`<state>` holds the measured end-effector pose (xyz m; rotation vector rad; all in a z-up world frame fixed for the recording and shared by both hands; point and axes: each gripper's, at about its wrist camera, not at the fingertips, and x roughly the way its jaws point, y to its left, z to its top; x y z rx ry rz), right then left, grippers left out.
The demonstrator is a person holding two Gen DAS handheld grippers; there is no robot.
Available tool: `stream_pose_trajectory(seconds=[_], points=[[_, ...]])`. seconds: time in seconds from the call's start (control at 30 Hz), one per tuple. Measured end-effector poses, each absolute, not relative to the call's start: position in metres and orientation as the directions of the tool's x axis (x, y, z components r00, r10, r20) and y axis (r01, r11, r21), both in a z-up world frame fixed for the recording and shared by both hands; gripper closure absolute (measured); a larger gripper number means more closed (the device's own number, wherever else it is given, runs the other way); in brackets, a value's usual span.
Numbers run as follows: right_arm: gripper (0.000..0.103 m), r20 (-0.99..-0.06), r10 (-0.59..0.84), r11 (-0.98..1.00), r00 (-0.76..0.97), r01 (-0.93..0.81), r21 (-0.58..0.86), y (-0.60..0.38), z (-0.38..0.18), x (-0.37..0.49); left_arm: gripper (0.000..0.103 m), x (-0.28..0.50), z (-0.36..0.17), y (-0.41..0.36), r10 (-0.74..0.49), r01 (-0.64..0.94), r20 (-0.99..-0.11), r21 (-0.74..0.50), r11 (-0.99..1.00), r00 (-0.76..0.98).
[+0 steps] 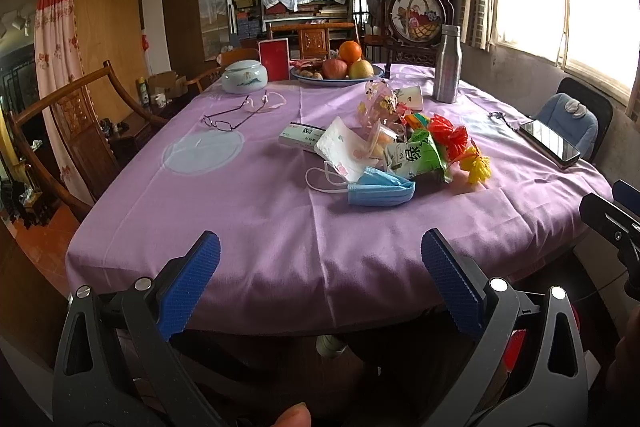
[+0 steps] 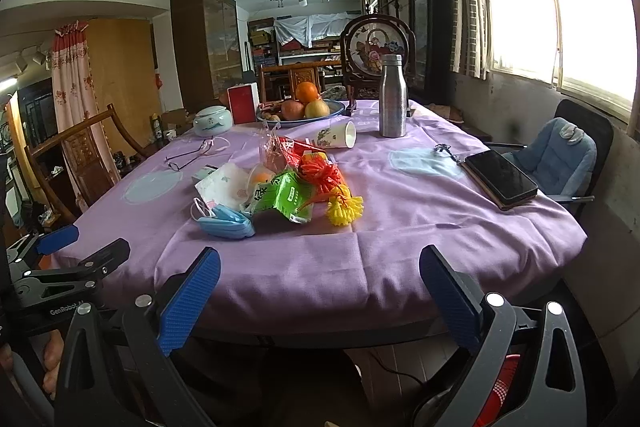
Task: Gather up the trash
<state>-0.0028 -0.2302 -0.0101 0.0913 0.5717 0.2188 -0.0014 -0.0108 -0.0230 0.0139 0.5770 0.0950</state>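
Both claws, left claw [image 1: 320,279] and right claw [image 2: 320,293], gape empty at the table [image 1: 280,247] edge.

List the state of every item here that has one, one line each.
Left gripper: open, holding nothing.
Right gripper: open, holding nothing.
Paper cup: tipped on its side.
Metal bottle: upright, capped.
Blue mask: folded, on the tablecloth.
Glasses: unfolded.
Phone: screen dark.
Lidded jar: closed.

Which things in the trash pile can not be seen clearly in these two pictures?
- Clear plastic cup: both views, mostly covered by the white napkin and green wrapper.
- Small box: left view, near end under the napkin; print too small.
- Red bin: cut off behind the right gripper.
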Motion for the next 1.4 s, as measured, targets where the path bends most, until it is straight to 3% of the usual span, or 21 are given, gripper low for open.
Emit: stream_pose_trajectory(seconds=[1.4], points=[[0.006, -0.549, 0.248, 0.968, 0.798, -0.190, 0.161, -0.225, -0.024, 0.003, 0.006, 0.008, -0.040, -0.005, 0.090, -0.093, -0.588, 0.025, 0.995, 0.804]])
